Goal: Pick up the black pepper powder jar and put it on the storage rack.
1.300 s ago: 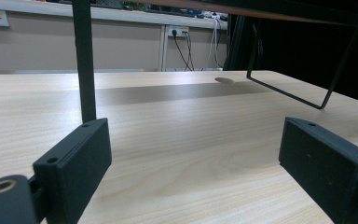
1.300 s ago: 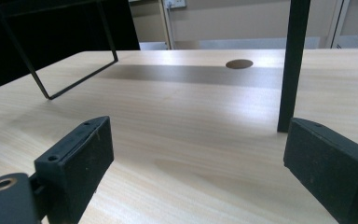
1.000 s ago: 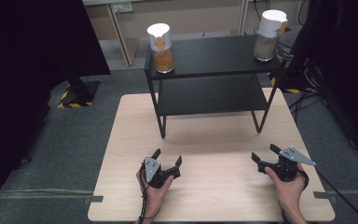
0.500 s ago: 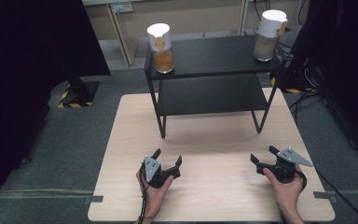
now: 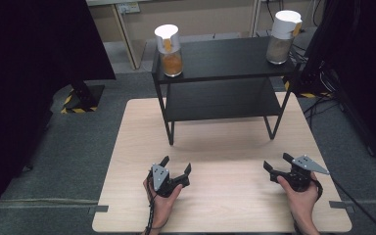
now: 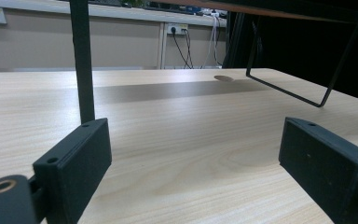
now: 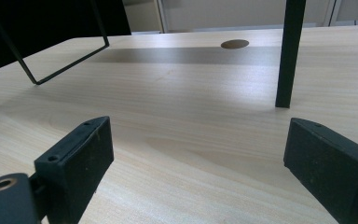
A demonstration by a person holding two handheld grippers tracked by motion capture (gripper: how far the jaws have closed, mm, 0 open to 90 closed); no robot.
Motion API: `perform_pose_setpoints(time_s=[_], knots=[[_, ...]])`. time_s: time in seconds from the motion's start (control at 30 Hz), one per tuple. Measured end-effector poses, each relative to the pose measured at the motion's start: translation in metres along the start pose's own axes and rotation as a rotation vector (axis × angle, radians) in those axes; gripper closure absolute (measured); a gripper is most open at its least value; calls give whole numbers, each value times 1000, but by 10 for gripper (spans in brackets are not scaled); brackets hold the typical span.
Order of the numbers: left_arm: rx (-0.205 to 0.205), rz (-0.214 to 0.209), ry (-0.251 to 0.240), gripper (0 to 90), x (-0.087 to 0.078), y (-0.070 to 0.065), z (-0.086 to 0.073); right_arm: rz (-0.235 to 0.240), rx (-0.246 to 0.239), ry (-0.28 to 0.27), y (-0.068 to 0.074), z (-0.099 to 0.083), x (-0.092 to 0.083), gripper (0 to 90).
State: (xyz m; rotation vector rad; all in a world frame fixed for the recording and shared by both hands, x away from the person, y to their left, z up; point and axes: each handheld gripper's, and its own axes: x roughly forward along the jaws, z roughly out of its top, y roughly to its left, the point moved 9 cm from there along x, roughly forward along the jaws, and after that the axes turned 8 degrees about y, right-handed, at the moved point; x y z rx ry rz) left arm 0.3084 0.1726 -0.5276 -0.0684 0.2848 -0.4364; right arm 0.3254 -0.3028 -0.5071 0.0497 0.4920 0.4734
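Resting both hands low on the near part of the table (image 5: 127, 147), I hold my left gripper (image 5: 176, 168) and right gripper (image 5: 274, 167) with jaws spread wide and nothing between them; each gripper view looks along bare wood between its two black pads.

Target relation: the two jars stand on the top board of the black shelf (image 5: 225, 58), straight ahead of me and well above jaw level. The orange-filled jar (image 5: 170, 51) sits at the shelf's left front corner, on my left gripper's side. The pale-filled jar (image 5: 281, 39) sits toward the right rear, on my right gripper's side. Each hand is nearer to the jar on its own side, and both jars are well apart from the jaws.

Axis: both jars stand upright, white lids on top, so their long axis is vertical.

Judgement: a reach would need to go forward and up, over the shelf's front edge, with the jaws meeting a jar from the side across its width. The shelf leg (image 6: 83, 60) stands just ahead of my left jaws, and a leg (image 7: 289, 51) stands ahead of my right jaws too; I would lift clear of these first.
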Motion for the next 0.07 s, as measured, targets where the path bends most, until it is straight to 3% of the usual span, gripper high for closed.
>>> perform_pose_setpoints(time_s=[0.07], knots=[[1, 1, 0, 88, 0, 0, 0, 0, 0, 0, 0, 0, 0, 84]])
